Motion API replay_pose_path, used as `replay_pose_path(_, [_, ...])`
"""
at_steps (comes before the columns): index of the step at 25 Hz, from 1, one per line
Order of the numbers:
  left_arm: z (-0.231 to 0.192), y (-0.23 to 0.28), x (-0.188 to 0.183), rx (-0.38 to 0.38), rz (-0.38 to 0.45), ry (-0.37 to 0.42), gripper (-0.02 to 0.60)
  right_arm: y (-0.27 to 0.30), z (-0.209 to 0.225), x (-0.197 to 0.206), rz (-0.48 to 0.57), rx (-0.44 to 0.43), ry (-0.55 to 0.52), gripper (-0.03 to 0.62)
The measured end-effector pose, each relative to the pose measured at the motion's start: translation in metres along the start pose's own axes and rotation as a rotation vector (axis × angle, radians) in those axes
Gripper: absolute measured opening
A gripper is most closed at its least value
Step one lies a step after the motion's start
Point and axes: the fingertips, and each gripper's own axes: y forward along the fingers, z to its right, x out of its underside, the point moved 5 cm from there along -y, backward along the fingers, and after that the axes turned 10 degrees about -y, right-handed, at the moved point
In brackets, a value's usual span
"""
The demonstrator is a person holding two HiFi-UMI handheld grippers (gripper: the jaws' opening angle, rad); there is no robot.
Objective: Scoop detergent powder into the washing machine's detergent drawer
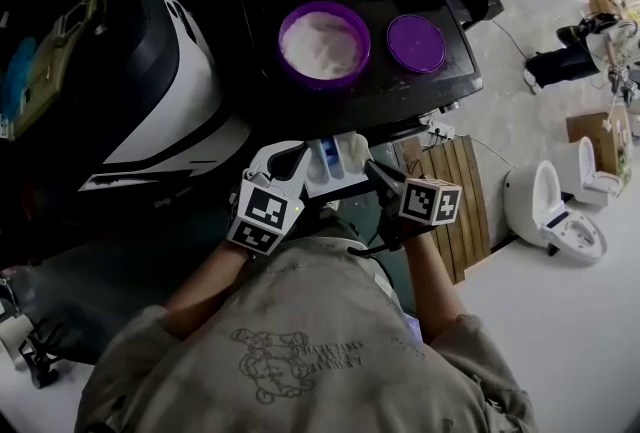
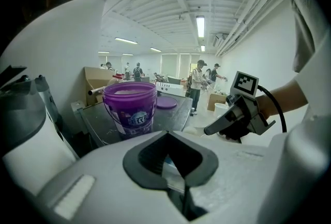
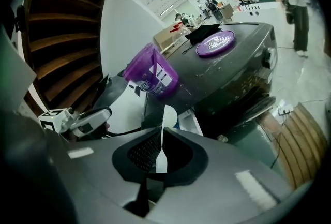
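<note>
Left gripper (image 1: 293,162) pinches the half-hidden drawer (image 1: 342,167); right gripper (image 3: 160,141) clamps a white scoop (image 3: 167,117).

Purple tub (image 1: 324,81) is showing glossy plastic; powder (image 1: 322,43) inside is looking fine and matt. Detergent drawer (image 1: 340,166) and scoop (image 3: 166,117) are presenting smooth white plastic. Machine top (image 1: 420,91) is gleaming dark. At four o'clock, slats (image 1: 452,193) are showing bare wood.

Dim and underexposed in the head view: nearly black across the washing machine top (image 1: 400,91), far brighter on the pale floor (image 1: 520,121) at right. Lit from ceiling strip lamps (image 2: 200,26), blown out white at the upper middle of the left gripper view. Strongly bent by fisheye, with dark vignetted corners, in both gripper views. Soft and out of focus along the near grey foreground at the bottom.
</note>
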Motion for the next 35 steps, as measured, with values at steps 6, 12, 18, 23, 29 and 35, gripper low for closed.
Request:
replay_pose_path(6, [0.004, 0.008, 0.019, 0.019, -0.041, -0.018, 0.0, 0.012, 0.013, 0.012, -0.077, 0.082, -0.102, 0.035])
replay_pose_path(12, [0.004, 0.011, 0.03, 0.019, -0.07, -0.032, 0.0, 0.024, 0.025, 0.025, -0.186, 0.177, -0.269, 0.035])
replay_pose_path(18, [0.001, 0.015, 0.037, 0.024, -0.076, -0.059, 0.0, 0.033, 0.027, 0.026, -0.224, 0.265, -0.44, 0.035])
replay_pose_path(23, [-0.003, 0.015, 0.041, 0.02, -0.081, -0.068, 0.0, 0.038, 0.027, 0.031, -0.287, 0.331, -0.601, 0.035])
replay_pose_path(29, [-0.008, 0.012, 0.047, 0.013, -0.083, -0.08, 0.0, 0.047, 0.018, 0.032, -0.329, 0.406, -0.769, 0.035])
replay_pose_path(35, [-0.014, 0.007, 0.053, 0.015, -0.082, -0.087, 0.0, 0.052, 0.013, 0.032, -0.361, 0.488, -0.894, 0.035])
